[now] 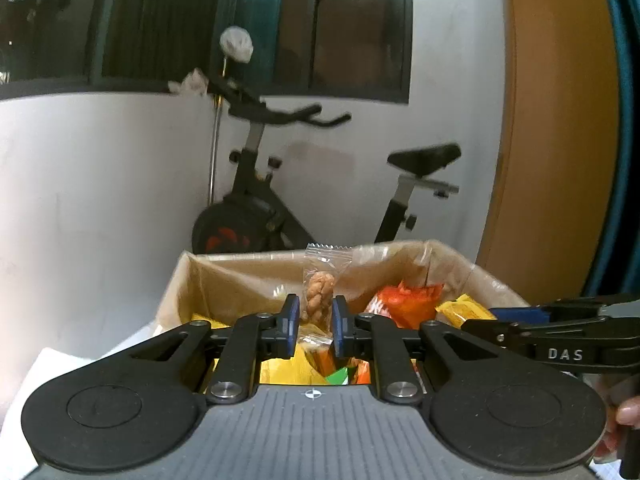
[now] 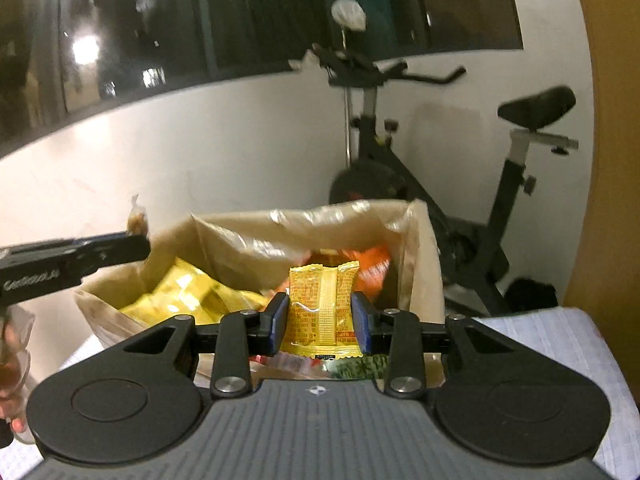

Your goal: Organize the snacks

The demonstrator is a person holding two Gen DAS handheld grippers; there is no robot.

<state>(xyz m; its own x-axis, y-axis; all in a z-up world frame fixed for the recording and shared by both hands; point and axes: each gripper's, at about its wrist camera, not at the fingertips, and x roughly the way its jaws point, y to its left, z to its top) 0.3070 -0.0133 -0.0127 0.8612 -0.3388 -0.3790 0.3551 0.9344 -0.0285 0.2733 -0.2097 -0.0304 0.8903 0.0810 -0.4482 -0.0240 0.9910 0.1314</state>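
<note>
L gripper (image 1: 313, 314) is clamped narrow on a clear-wrapped twisted pastry (image 1: 318, 294), held upright w/ its long axis vertical; R gripper (image 2: 320, 316) is pinched on a yellow snack packet (image 2: 323, 312), also upright. Both pieces hang above the lined cardboard box (image 1: 240, 276) of mixed snacks, box just below & ahead, grippers side by side. Neither looks nearer, so either drop-off spot, not in view, decides who goes first.

Place: home room
Signs: exercise bike (image 1: 320, 184) by white wall (image 1: 100, 200), dark window (image 1: 240, 20), wooden door (image 1: 560, 120), snack box (image 1: 224, 280)
</note>
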